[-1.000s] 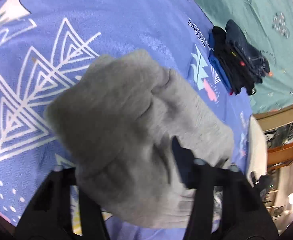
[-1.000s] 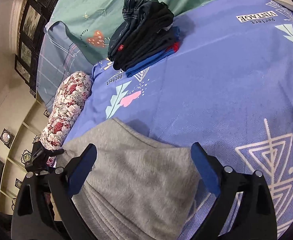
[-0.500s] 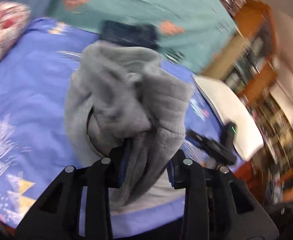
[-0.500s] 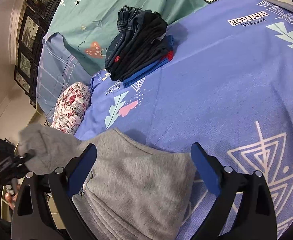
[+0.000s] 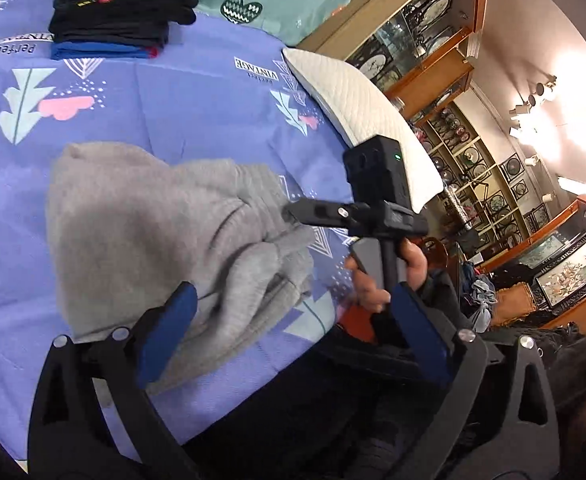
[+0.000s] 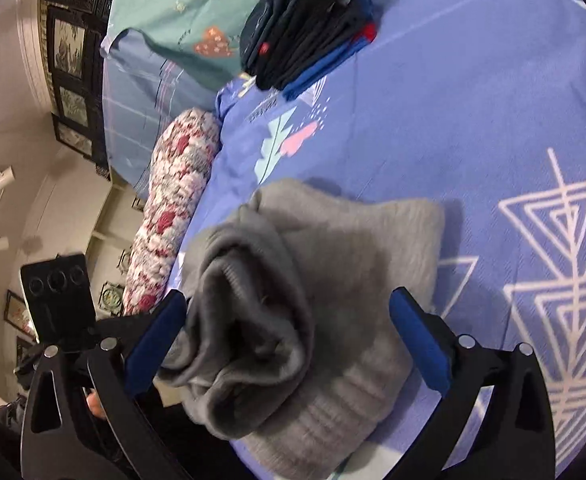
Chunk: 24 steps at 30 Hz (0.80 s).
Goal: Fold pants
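The grey pants (image 5: 141, 232) lie folded in a thick bundle on the blue patterned bedspread (image 5: 173, 100), near its front edge. In the right wrist view the grey pants (image 6: 313, 312) show a rolled upper layer on the left. My left gripper (image 5: 289, 332) is open and empty just behind the bundle, its left pad near the cloth. My right gripper (image 6: 289, 344) is open, its jaws standing either side of the bundle without closing on it. The right gripper's body (image 5: 377, 208) shows in the left wrist view, held in a hand.
A stack of dark folded pants (image 5: 121, 4) sits at the far side of the bed, also in the right wrist view (image 6: 305, 24). A white pillow (image 5: 357, 116) lies at the right edge, a floral bolster (image 6: 173, 208) at the left. Wooden cabinets stand beyond.
My left gripper held the pants lifted, then laid them down, opened and pulled back. The bundle now lies doubled over on the bed. My right gripper moved closer over it.
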Available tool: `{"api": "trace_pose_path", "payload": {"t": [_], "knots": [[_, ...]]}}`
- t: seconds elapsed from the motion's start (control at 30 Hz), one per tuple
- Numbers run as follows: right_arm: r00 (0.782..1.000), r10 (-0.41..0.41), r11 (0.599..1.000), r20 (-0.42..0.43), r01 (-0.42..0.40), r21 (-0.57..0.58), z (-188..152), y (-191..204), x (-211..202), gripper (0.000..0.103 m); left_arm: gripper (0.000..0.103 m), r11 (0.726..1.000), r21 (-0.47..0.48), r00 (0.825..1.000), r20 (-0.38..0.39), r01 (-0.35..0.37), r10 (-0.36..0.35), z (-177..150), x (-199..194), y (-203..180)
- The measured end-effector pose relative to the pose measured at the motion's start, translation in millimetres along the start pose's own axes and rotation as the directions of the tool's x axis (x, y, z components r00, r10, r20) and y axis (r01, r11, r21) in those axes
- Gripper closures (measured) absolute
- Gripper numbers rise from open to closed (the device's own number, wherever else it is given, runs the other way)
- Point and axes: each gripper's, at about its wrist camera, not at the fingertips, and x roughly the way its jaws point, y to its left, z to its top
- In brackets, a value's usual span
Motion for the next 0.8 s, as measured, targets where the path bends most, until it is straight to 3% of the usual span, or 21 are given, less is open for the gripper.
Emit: {"api": "trace_pose_path", "payload": {"t": [0.17,0.33,0.37,0.4,0.47,0.57,0.7,0.8], "knots": [[0.996,-0.014,0.997,-0.089,0.007,-0.079,-8.4,30.1,4.4,0.001,0.004,0.997,-0.042,0.996,-0.061,-0.065,0.062,-5.8,31.2,30.0],[0.971,-0.064,0.997,-0.231,0.053,-0.053,-16.0,31.5,50.7,0.005,0.004,0.996,0.017,0.996,-0.037,-0.082,0.083,-4.7,34.1,22.2],[0.979,-0.047,0.997,-0.199,0.033,-0.071,-16.7,36.7,51.8,0.023,0.004,0.996,0.019,0.996,-0.03,-0.088,0.088,-4.2,32.7,22.2],[0.984,-0.021,0.997,-0.175,0.009,-0.071,-16.1,40.1,50.0,0.028,0.004,0.996,0.019,0.996,-0.027,-0.085,0.085,-4.8,29.9,22.4],[0.994,0.044,0.995,-0.097,-0.052,-0.081,-11.6,49.8,36.2,0.054,0.004,0.998,0.025,0.998,-0.03,-0.056,0.057,-0.3,30.6,18.9],[0.995,0.098,0.983,-0.004,-0.097,-0.159,-7.2,75.5,4.2,0.06,0.004,0.996,0.093,0.999,-0.032,-0.005,0.008,7.3,34.7,-0.7],[0.997,0.039,0.974,0.067,-0.023,-0.225,-17.4,95.2,-28.1,0.06,0.002,0.978,0.208,0.999,-0.047,0.023,-0.014,10.7,55.7,-23.1],[0.989,-0.057,0.982,0.135,0.08,-0.173,-26.4,72.4,-42.9,0.059,0.002,0.985,0.173,0.995,-0.099,0.006,0.011,13.6,88.0,-1.0]]}}
